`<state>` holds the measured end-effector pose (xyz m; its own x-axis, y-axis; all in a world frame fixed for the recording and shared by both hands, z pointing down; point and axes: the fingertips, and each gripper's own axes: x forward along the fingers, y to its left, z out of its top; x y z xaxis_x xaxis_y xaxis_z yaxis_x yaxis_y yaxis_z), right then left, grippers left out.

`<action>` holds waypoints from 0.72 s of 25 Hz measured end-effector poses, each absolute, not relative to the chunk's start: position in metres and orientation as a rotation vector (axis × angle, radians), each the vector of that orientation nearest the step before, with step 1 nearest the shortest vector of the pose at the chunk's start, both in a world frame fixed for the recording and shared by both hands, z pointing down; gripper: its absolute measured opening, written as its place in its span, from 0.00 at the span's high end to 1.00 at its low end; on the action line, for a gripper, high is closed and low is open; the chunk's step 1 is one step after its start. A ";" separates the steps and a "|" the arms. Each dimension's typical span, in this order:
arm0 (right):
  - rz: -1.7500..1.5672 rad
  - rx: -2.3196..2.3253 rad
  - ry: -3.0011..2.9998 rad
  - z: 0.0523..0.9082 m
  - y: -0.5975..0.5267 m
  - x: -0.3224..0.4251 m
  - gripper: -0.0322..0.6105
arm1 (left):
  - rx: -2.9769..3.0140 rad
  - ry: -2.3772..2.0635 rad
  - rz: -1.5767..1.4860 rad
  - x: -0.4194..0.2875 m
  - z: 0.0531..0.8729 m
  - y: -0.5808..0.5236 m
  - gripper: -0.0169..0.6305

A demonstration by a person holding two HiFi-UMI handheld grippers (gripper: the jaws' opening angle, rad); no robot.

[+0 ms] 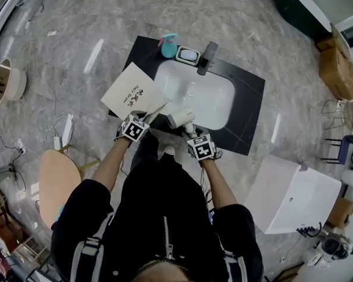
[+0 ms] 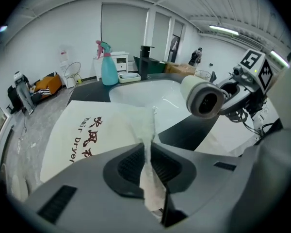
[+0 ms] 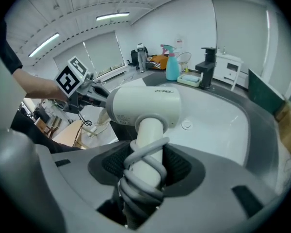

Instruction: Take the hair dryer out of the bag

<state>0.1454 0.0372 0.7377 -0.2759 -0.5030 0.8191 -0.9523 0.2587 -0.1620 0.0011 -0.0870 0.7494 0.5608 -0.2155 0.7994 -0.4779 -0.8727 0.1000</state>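
Black table (image 1: pixel 248 107) with sink (image 1: pixel 201 90) | left gripper (image 2: pixel 148 166) pinches soft bag (image 2: pixel 97 125) edge | right gripper (image 3: pixel 144 171) grips dryer (image 3: pixel 143 106) handle: hard, smooth, likely light.

Black clothes, grey grippers

The short-sleeved black top (image 1: pixel 165 207) has a silver zip (image 1: pixel 166 237) down the front and pale-edged straps (image 1: pixel 89 247) at the shoulders. The left gripper (image 1: pixel 148 118) and right gripper (image 1: pixel 190 129) are matt grey with dark ribbed pads (image 2: pixel 131 164), each carrying a cube (image 1: pixel 133 128) of black-and-white square markers.
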 end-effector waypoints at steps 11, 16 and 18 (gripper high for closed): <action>1.012 1.472 -1.856 0.727 0.060 0.171 0.61 | 2.449 -0.514 1.321 0.005 0.786 -0.072 0.89; 1.030 1.508 -1.851 0.727 0.067 0.179 0.61 | 2.390 -0.523 1.233 0.003 0.780 -0.070 0.84; 1.031 1.521 -1.855 0.723 0.067 0.181 0.61 | 2.400 -0.528 1.180 0.003 0.771 -0.070 0.81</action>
<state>0.1807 0.0673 0.7234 -0.2304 -0.5706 0.7882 -0.9707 0.0773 -0.2277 0.0035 -0.0697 0.7709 0.5691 -0.1520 0.8081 -0.5014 -0.8431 0.1945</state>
